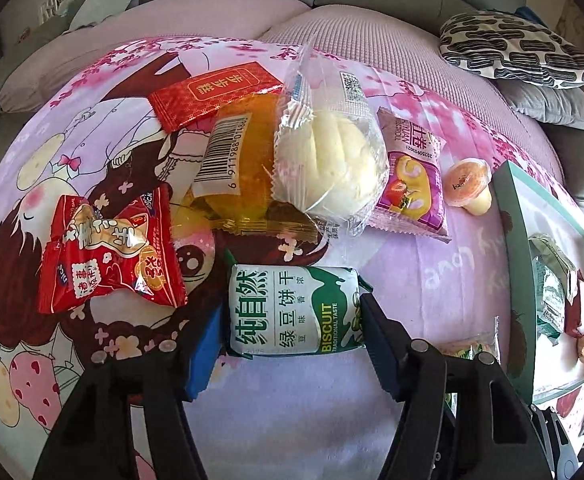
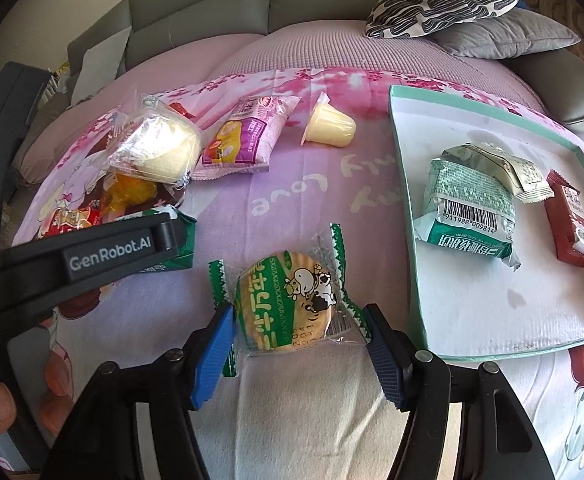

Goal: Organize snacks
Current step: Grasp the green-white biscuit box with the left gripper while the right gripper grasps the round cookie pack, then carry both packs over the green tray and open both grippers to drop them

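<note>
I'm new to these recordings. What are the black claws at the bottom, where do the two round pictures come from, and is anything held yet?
No robot here: a person carries a two-finger tool in each hand, and each round picture comes from a fisheye camera on one tool. The left gripper has its fingers against the green biscuit pack. The right gripper is closed on the round cow-print biscuit. More snacks lie on a pink cartoon blanket, among them a pudding cup. The tray at the right already holds several packets.
</note>
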`<state>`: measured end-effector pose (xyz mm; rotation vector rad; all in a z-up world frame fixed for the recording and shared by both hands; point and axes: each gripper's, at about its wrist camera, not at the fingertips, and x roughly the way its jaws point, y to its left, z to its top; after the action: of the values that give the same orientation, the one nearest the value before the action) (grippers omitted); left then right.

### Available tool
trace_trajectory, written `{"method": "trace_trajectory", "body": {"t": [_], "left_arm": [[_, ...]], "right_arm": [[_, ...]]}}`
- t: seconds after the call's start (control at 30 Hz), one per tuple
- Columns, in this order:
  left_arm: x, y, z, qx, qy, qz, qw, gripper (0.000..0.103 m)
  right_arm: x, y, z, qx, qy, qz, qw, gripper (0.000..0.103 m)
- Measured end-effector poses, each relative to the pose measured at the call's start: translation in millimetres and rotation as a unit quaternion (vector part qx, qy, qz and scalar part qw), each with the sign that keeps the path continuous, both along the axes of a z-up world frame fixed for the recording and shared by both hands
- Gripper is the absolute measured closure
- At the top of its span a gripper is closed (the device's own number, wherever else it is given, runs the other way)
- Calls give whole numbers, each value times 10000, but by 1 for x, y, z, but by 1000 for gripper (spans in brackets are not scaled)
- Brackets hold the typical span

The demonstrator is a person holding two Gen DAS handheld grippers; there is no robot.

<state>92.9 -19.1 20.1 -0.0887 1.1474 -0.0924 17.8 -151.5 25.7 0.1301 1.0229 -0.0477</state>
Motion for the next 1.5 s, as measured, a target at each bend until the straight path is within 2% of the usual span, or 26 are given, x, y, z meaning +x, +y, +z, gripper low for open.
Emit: {"method": "trace_trajectory", "body": {"t": [0.23, 0.27, 0.3, 0.47, 0.5, 0.7, 1.0, 1.3, 1.5], "left_arm": [[1, -5, -4, 133, -11, -39, 9999, 36], [1, -6, -3, 135, -14, -36, 9999, 36], [1, -6, -3, 127, -9, -33, 9999, 36], [-1, 2, 6, 52, -105, 111, 9999, 39], [-2, 3, 7, 31, -127, 130, 9998, 39], [-9, 5, 22, -60, -282, 141, 9995, 39], [-24, 9, 51, -186, -677, 221, 9973, 39], [-28, -1, 66, -240, -881, 96, 9958, 39], [-31, -20, 67, -264, -916, -187, 9953, 39]], "right_arm": [[0, 4, -2, -86, 0, 60, 9999, 36], [0, 4, -1, -80, -4, 60, 9999, 37], [0, 4, 0, -58, -24, 74, 10000, 43], [-1, 3, 4, 12, -90, 98, 9999, 47], [-2, 3, 5, 25, -109, 105, 9999, 50], [-4, 2, 14, 78, -256, 102, 9996, 51], [-14, -5, 43, 256, -818, 72, 9963, 51], [-17, -23, 55, 291, -972, -193, 9946, 51], [-23, -61, 62, 236, -1075, -700, 9915, 51]]}}
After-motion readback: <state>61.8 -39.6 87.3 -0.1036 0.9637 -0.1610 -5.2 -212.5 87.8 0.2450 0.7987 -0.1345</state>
